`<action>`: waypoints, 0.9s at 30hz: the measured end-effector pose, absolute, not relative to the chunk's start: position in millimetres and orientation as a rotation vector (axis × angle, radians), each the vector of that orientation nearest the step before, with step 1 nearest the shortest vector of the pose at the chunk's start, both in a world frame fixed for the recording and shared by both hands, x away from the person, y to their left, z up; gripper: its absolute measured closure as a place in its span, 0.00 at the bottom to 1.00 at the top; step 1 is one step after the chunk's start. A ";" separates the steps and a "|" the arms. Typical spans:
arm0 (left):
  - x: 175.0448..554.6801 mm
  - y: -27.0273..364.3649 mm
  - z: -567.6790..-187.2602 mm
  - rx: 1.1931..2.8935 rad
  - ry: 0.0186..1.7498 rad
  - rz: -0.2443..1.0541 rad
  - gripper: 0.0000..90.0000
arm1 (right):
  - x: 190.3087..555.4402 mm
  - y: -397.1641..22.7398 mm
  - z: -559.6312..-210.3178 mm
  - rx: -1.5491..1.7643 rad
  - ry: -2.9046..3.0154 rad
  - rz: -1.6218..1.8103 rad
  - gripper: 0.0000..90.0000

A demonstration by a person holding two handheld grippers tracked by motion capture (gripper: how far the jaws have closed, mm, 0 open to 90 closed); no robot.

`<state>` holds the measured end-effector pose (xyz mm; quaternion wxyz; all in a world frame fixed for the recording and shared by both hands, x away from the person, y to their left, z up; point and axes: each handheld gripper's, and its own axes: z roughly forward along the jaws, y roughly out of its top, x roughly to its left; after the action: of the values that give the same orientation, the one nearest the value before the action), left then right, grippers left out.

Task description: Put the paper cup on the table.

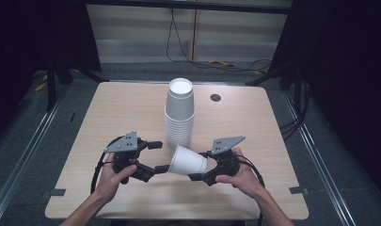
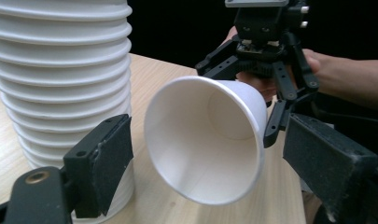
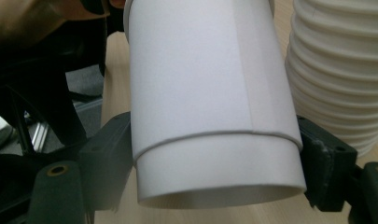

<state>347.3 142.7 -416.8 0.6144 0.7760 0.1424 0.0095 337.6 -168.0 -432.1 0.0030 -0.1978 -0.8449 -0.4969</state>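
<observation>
A tall stack of white paper cups [image 1: 180, 113] stands upside down at the middle of the wooden table [image 1: 108, 117]. In front of it a single white paper cup [image 1: 188, 161] lies sideways in the air, with my right gripper [image 1: 200, 165] shut on its base end. The right gripper view has both jaws pressed on the cup [image 3: 210, 93] near its bottom rim. The cup's open mouth [image 2: 203, 140] faces my left gripper [image 2: 214, 158], which is open, its jaws wide apart on either side of the rim and not touching it. The stack [image 2: 60, 79] is just left of that jaw.
A round grommet hole [image 1: 215, 98] sits in the table behind and right of the stack. Black cables [image 1: 235, 63] run over the floor beyond the far edge. Dark curtains flank both sides. Both hands rest near the table's front edge.
</observation>
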 end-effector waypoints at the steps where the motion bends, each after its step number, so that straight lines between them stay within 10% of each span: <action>1: 346.8 142.2 -417.0 1.781 0.334 0.009 0.17 | 337.7 -168.6 -433.2 -0.622 -2.631 -1.575 0.25; 27: 344.2 135.0 -420.8 1.787 0.319 -0.025 0.10 | 328.3 -166.0 -439.5 -0.535 -2.447 -1.838 0.25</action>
<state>344.2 135.0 -420.8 0.6156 0.7757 0.1386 -0.0110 328.3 -166.0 -439.5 0.0174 -0.1722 -0.7875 -0.5915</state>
